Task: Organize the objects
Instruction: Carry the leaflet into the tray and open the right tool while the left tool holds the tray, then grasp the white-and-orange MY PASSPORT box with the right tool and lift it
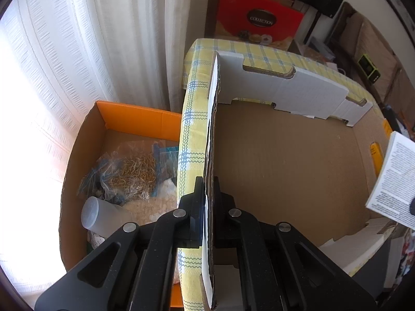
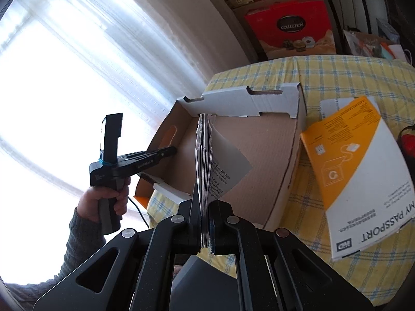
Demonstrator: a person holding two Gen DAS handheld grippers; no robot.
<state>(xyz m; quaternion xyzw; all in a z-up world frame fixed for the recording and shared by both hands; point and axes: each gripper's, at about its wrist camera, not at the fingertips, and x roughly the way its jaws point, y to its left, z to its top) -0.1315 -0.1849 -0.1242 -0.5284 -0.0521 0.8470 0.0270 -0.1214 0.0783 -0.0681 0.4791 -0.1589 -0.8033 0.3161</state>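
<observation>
Left gripper clamps the side wall of the cardboard box; right gripper pinches a booklet above the box's near edge. Best to keep the box steady and lower the booklet flat inside.

My left gripper clamps the left side wall of the open cardboard tray, which lies on the cloth-covered table. My right gripper pinches a folded booklet upright over the tray. Right of the tray, a My Passport box lies on the table. Left of the table, lower down, a carton holds bags and a plastic bottle.
</observation>
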